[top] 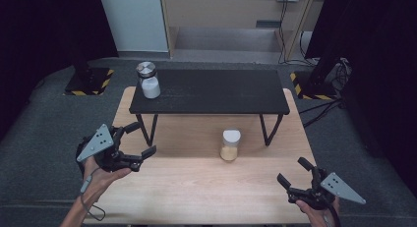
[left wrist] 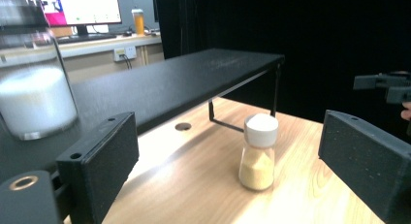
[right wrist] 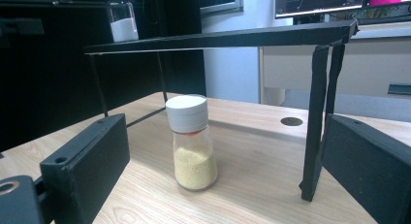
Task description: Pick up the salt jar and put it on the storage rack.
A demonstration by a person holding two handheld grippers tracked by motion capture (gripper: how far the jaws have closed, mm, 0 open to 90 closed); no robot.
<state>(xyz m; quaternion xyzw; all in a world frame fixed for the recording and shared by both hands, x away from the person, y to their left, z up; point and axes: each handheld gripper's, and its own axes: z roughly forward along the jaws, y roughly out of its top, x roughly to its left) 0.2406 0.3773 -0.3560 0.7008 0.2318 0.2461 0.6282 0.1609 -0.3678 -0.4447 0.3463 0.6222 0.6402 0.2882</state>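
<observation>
A small shaker with a white cap and yellow powder stands upright on the wooden table, just in front of a low black shelf. On the shelf's left end stands a jar with a silver lid and white powder. My left gripper is open at the table's left edge, well left of the shaker. Its own view has the shaker ahead between the wide-apart jaws and the jar close at left. My right gripper is open near the front right corner. The shaker stands ahead of it, untouched.
The shelf's thin black legs stand on the table beside the shaker. A round hole marks the tabletop under the shelf. Around the table lies grey floor, with black stands with striped bases behind.
</observation>
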